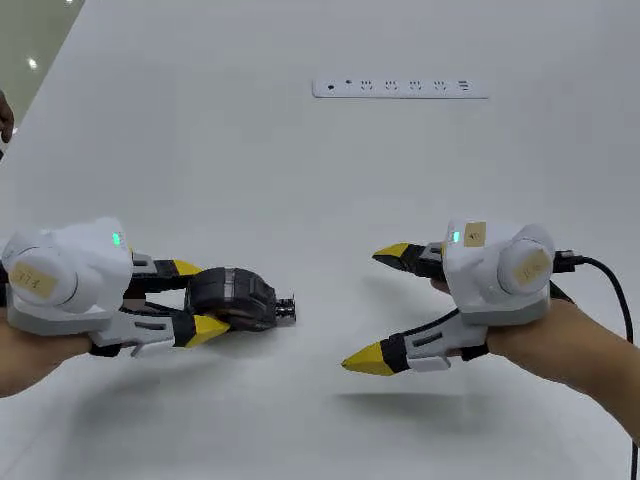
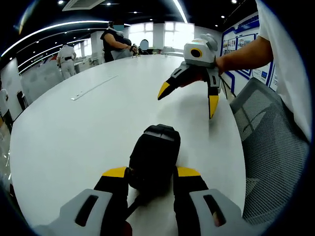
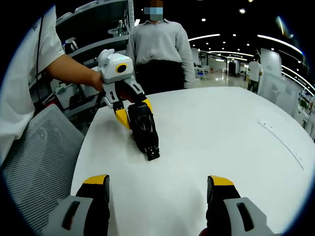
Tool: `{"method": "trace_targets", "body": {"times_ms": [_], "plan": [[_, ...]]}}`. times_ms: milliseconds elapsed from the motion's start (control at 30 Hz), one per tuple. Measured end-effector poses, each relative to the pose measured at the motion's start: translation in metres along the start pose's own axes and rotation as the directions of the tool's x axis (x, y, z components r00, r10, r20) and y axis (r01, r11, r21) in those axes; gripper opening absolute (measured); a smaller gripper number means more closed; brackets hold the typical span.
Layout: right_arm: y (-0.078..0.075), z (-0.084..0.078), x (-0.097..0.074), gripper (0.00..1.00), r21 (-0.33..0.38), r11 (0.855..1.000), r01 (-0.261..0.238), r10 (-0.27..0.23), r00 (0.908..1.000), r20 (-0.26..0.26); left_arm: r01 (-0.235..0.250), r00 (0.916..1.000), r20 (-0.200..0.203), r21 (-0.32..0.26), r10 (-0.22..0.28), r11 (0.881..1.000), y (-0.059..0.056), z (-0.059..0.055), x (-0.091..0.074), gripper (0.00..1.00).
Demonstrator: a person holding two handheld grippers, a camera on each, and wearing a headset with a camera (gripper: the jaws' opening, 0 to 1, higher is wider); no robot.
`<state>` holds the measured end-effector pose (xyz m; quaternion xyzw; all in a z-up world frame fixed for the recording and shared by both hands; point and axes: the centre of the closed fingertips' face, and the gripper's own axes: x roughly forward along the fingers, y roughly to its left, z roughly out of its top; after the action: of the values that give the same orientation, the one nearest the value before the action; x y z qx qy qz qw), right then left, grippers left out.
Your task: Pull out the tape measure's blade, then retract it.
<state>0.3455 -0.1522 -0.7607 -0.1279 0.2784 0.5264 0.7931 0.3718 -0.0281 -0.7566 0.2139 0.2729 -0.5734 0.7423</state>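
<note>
— The tape measure (image 1: 232, 297) is seen lying on the white table (image 1: 300, 180), clamped by its sides between the jaws of the left gripper (image 1: 203, 298). Has the blade been drawn?

— Not yet, as far as can be judged. The blade's hook (image 1: 287, 310) is seen just at the mouth of the case, pointed toward the right gripper (image 1: 372, 308). That gripper's jaws are spread wide and nothing is held in them. It is placed well apart from the hook.

— What could be spoiled from here?

— The hook is small and lies low against the table. It could be missed, or only partly caught, when the wide jaws are closed on it. A slip would then be expected as soon as a pull is applied.

— And the case?

— It is gripped near the jaw tips, on dark sides that look smooth. If the pull is made off the blade's line, the case could be twisted or dragged out of the left jaws.

— And on the retraction?

— If the hook is released all at once, the blade may be snapped back hard by the spring, and the case could be jolted loose. A kinked blade is also to be feared if it is drawn sideways.
</note>
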Motion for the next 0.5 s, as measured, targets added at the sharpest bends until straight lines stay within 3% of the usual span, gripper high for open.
{"method": "trace_targets", "body": {"times_ms": [233, 500], "plan": [[0.004, 0.002, 0.014, 0.71, -0.035, 0.999, -0.032, 0.032, 0.9994, -0.014, 0.037, 0.9989, -0.029, 0.025, -0.036, 0.999, 0.0, 0.0, 0.0, 0.29], [0.002, 0.007, 0.028, 0.61, -0.074, 0.996, -0.055, 0.054, 0.9984, -0.019, 0.043, 0.9979, -0.05, 0.041, -0.041, 0.998, -0.002, -0.001, -0.001, 0.28]]}}
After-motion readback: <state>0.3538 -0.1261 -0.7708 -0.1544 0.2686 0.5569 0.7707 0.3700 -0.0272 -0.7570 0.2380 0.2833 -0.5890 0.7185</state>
